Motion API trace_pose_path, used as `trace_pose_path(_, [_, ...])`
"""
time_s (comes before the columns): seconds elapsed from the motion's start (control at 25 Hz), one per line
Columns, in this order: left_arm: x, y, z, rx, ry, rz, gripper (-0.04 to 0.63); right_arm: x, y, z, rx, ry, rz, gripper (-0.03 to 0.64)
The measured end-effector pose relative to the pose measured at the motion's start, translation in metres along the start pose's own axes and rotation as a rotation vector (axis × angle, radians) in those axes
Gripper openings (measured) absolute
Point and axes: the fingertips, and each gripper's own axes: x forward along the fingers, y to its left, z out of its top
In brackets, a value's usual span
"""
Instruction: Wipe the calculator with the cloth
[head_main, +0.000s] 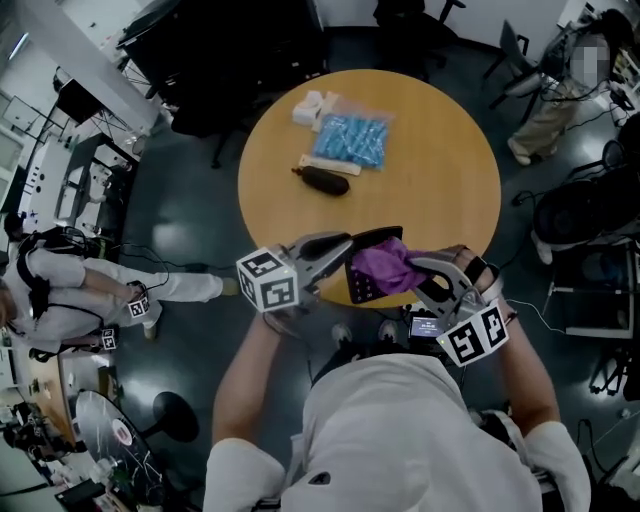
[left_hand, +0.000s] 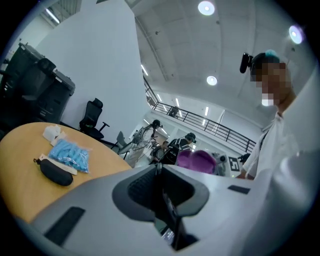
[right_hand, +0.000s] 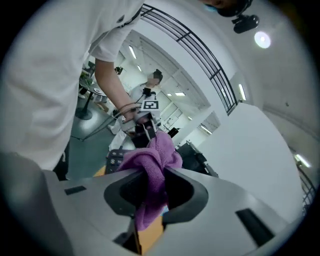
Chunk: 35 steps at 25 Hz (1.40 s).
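The left gripper (left_hand: 159, 172) is clenched on the calculator (head_main: 365, 285). It takes the thin dark slab edge-on between its jaws, so that the keyed face stands free and turned toward the other hand. That hold looks chosen for the job: with the body pinched by one edge, the whole face is open to a wipe and nothing rests on the tabletop (head_main: 440, 170) to slide about.

The right gripper (right_hand: 152, 185) is closed on the cloth (right_hand: 152, 165). The purple fabric is bunched between the jaws, with a soft wad bulging out past the tips to serve as the wiping pad, so the fabric should meet the keys before the hard jaws do.

Both tools meet just over the near edge of the tabletop, close in front of the person's body and raised off the wood. The calculator sits directly beyond the right gripper's tips. From the head view the cloth overlaps its upper part and seems to lie against it, though actual contact is hard to confirm at this angle.

Toward the far edge of the tabletop lie a bag of blue pieces (head_main: 350, 140), a black pouch (head_main: 325, 180) and a small white object (head_main: 312, 107), all well apart from the work.
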Motion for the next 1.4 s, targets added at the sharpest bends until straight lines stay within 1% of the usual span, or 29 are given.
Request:
trace_pose_path(0.08, [-0.003,-0.008,-0.001,-0.021,-0.026,-0.016,0.048,0.010,-0.009,-0.007,-0.015,0.011,-0.041,0.091])
trace_pose_path(0.12, [-0.003,-0.011,0.000,-0.027,-0.040,-0.019,0.048,0.016,-0.007,-0.010,-0.012,0.014,-0.046,0.091])
trace_pose_path(0.2, [-0.005,-0.013,0.002,-0.033,-0.066,-0.009,0.048,0.028,0.008,-0.013,0.012,0.014,-0.016,0.091])
trace_pose_path(0.36, [-0.014,-0.009,-0.004,-0.015,-0.067,0.028,0.048,0.036,0.059,-0.008,0.083,-0.004,0.093,0.091])
trace_pose_path(0.44, [-0.019,-0.005,-0.008,-0.008,-0.073,0.040,0.048,0.036,0.086,-0.009,0.111,-0.004,0.163,0.091])
trace_pose_path(0.48, [-0.021,-0.003,-0.010,0.007,-0.077,0.051,0.048,0.036,0.101,-0.012,0.123,0.002,0.210,0.091])
trace_pose_path(0.56, [-0.025,-0.002,-0.011,0.062,-0.087,0.080,0.048,0.032,0.128,-0.020,0.145,0.030,0.297,0.091])
trace_pose_path(0.6, [-0.027,-0.002,-0.011,0.095,-0.091,0.097,0.048,0.028,0.133,-0.025,0.170,0.045,0.315,0.091])
trace_pose_path(0.64, [-0.028,-0.002,-0.013,0.125,-0.092,0.113,0.048,0.023,0.130,-0.027,0.217,0.052,0.305,0.091])
trace_pose_path(0.68, [-0.028,-0.002,-0.015,0.147,-0.089,0.125,0.048,0.018,0.117,-0.025,0.285,0.044,0.269,0.091])
trace_pose_path(0.76, [-0.025,-0.003,-0.021,0.178,-0.068,0.128,0.048,0.008,0.069,-0.013,0.428,-0.014,0.158,0.091])
trace_pose_path(0.8, [-0.023,-0.005,-0.025,0.196,-0.051,0.122,0.048,0.004,0.042,-0.003,0.468,-0.051,0.101,0.091])
trace_pose_path(0.84, [-0.019,-0.009,-0.028,0.221,-0.030,0.114,0.048,0.003,0.017,0.008,0.474,-0.082,0.057,0.091])
trace_pose_path(0.88, [-0.016,-0.015,-0.032,0.253,-0.009,0.103,0.048,0.004,-0.002,0.020,0.446,-0.098,0.031,0.091])
trace_pose_path(0.92, [-0.012,-0.021,-0.035,0.287,0.010,0.090,0.048,0.009,-0.013,0.030,0.394,-0.099,0.024,0.091])
trace_pose_path(1.0, [-0.007,-0.036,-0.037,0.336,0.023,0.058,0.048,0.026,-0.013,0.045,0.283,-0.072,0.057,0.091])
trace_pose_path(1.08, [-0.005,-0.047,-0.035,0.353,0.001,0.032,0.048,0.042,-0.001,0.046,0.230,-0.029,0.111,0.091])
trace_pose_path(1.16, [-0.007,-0.052,-0.032,0.355,-0.024,0.033,0.046,0.044,0.005,0.043,0.238,-0.005,0.129,0.091])
trace_pose_path(1.24, [-0.012,-0.053,-0.030,0.342,-0.046,0.049,0.046,0.038,0.003,0.034,0.272,0.013,0.118,0.091])
trace_pose_path(1.4, [-0.023,-0.050,-0.025,0.323,-0.088,0.063,0.046,0.029,-0.003,0.002,0.348,0.057,0.088,0.091])
